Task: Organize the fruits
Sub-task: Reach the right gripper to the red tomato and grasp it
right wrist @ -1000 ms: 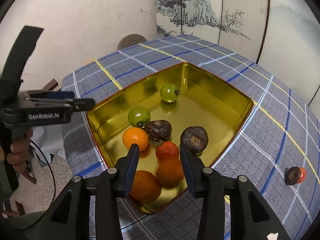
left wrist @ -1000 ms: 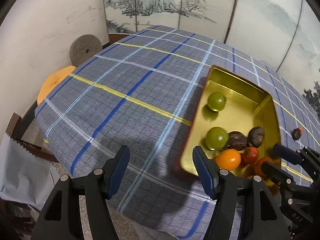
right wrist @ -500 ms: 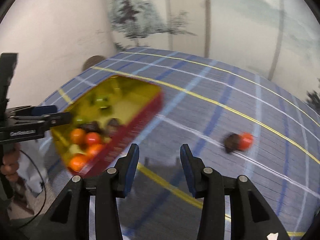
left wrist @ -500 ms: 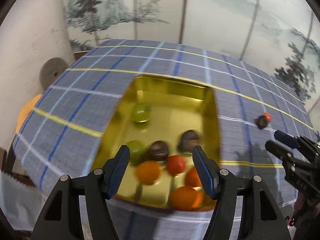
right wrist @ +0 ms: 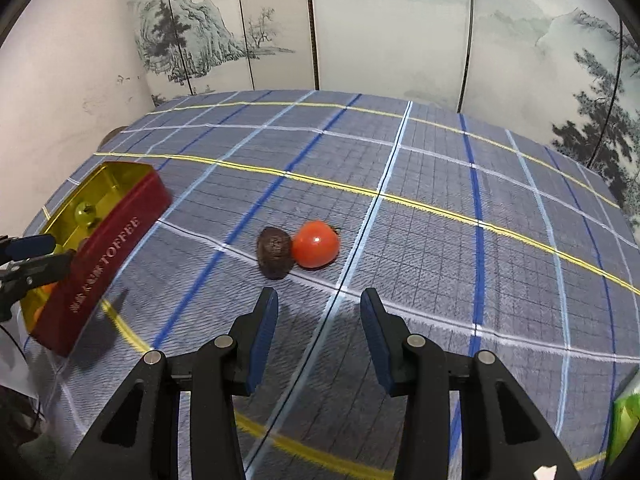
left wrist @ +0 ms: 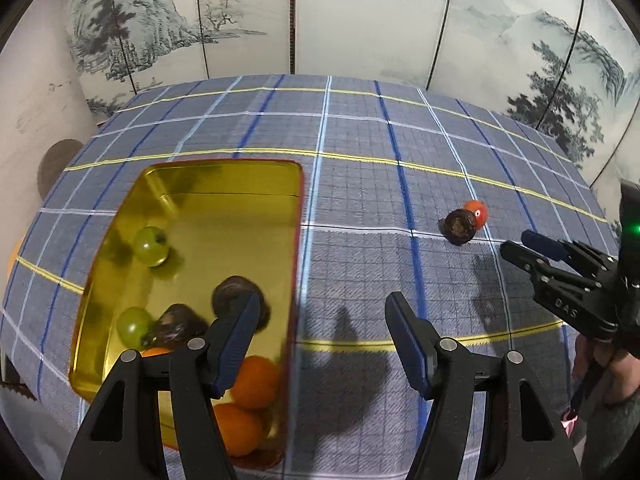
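Observation:
A gold tin (left wrist: 222, 179) with red outer walls (right wrist: 105, 261) lies on the checked cloth and holds green tomatoes (left wrist: 150, 246), dark brown fruits (left wrist: 236, 299) and orange fruits (left wrist: 256, 380). Out on the cloth, a dark brown fruit (right wrist: 274, 252) touches a red tomato (right wrist: 316, 244); the same dark fruit (left wrist: 458, 226) and tomato (left wrist: 479, 211) show in the left wrist view. My right gripper (right wrist: 318, 332) hangs open just in front of this pair, nothing between its fingers. My left gripper (left wrist: 320, 344) is open over the tin's right wall, empty.
The blue checked cloth (right wrist: 440, 260) covers the whole table, which ends at a painted folding screen (right wrist: 380, 32) behind and a white wall (right wrist: 60, 100) on the left. A green object (right wrist: 626, 420) pokes in at the lower right. A person's hand (left wrist: 612, 364) holds the right gripper (left wrist: 536, 250).
Both grippers swept to the right. The right one left the tin and now faces the two loose fruits. The left one went from the cloth left of the tin to its right wall.

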Available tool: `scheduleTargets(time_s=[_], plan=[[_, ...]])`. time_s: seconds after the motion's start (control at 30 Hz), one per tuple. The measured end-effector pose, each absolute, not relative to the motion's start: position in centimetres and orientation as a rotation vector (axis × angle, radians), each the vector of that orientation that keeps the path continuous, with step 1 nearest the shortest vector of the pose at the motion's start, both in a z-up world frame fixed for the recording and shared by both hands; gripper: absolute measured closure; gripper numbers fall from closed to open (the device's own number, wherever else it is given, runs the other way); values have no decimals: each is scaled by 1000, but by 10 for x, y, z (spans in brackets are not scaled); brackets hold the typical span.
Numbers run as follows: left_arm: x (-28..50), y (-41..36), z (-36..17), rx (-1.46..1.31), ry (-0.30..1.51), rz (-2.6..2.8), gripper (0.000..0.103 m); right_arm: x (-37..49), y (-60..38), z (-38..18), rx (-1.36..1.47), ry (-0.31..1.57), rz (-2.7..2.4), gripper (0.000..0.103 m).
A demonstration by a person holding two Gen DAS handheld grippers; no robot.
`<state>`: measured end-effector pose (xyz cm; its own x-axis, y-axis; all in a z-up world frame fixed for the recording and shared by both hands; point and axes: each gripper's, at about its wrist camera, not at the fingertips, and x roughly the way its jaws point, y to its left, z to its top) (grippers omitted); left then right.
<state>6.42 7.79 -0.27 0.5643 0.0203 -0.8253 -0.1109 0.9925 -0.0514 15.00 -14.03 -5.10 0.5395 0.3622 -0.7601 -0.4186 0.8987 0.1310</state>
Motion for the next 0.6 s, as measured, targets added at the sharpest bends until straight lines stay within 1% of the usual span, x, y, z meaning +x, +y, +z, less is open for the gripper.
scheduleTargets(time_s=[0.27,0.4,0.6], plan=[[85,68,-11,-91,996,75,37,178,-130,-72,-102,922,501,62],[93,64,-13,-82,1002,69,37,187,-123,-77,-128,919,517,56],[105,57,-18,-72,1018,63,37,202,-110,-82,-152,916,557,56]])
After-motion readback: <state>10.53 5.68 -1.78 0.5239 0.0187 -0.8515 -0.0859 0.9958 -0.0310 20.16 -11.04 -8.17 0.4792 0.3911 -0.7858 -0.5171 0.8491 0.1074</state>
